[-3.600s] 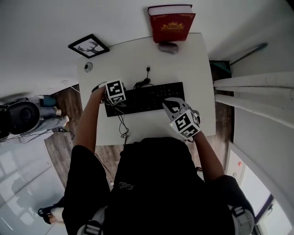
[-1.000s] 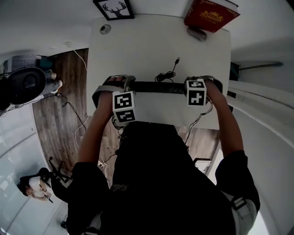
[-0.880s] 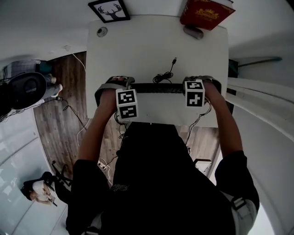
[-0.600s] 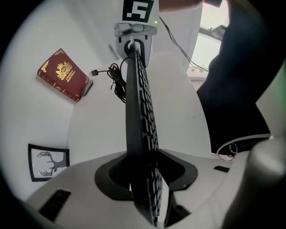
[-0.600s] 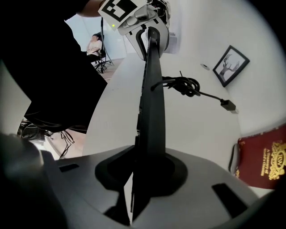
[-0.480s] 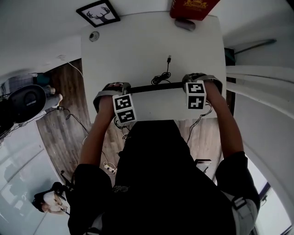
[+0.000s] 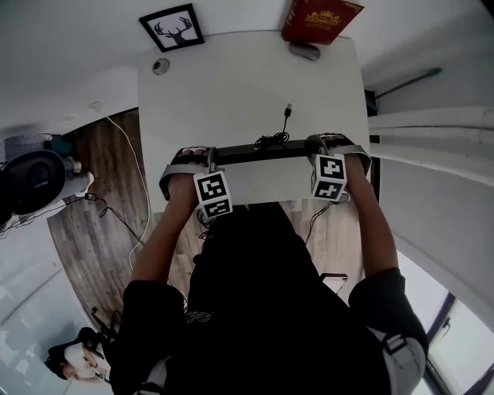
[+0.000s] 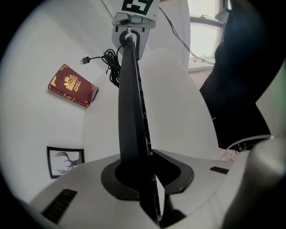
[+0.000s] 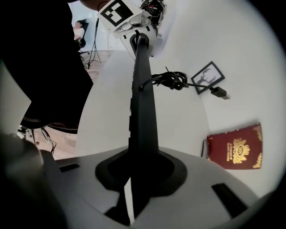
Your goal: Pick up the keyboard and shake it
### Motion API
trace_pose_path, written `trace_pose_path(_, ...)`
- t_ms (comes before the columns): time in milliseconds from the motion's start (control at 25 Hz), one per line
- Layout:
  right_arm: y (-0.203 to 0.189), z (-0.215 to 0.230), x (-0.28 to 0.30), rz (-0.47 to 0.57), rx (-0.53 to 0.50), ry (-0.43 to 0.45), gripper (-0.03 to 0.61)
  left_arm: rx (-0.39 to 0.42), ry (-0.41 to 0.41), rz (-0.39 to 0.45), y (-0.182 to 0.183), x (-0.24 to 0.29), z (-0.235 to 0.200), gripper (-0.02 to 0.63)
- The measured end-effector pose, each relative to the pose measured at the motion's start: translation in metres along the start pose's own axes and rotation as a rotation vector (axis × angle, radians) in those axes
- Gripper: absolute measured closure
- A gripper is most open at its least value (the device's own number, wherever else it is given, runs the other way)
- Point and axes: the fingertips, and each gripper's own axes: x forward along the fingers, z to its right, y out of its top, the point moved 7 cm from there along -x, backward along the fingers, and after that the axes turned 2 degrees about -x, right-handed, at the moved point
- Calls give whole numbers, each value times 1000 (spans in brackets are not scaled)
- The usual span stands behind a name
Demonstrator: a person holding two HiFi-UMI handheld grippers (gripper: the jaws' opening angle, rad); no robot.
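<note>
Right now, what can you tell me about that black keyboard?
The keyboard is slim, black and looks plastic. It is turned up on edge, so the head view shows a thin bar over the near side of the white table. The left tool and right tool each grip one end between closing jaws. Its bundled cable trails from the far side, its plug unconnected.

table point(image 7: 231, 92): near edge behind torso point(image 7: 262, 308) | book point(image 7: 320, 19): at table's far edge, top cut off | keyboard point(image 7: 247, 153): edge-on, keys unseen
</note>
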Motion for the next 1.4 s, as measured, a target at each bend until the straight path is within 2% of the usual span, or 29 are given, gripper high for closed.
trace_pose_path(160,18,17,-27,-52,28,-166,492,53,169,-59,-11,-18,-28,526)
trace_pose_path(400,45,49,-103,-231,-46,-575,492,34,414,-55,-20,-52,-88,522)
trace_pose_path(520,57,60,-148,-322,-73,-730,492,48,493,-51,-16,-72,-119,522)
trace_pose_path(680,62,71,-207,-329,48,-805,492,76,622,-1,4,-111,-168,522)
trace_pose_path(880,45,64,-270,-412,24,-959,492,94,780,125,36,-172,-212,534)
trace_pose_path(1040,33,50,-310,-513,-19,-1066,489,131,857,233,65,-204,-226,540)
trace_pose_path(1400,52,26,-338,-584,63,-1024,474,150,868,206,111,-215,-245,541)
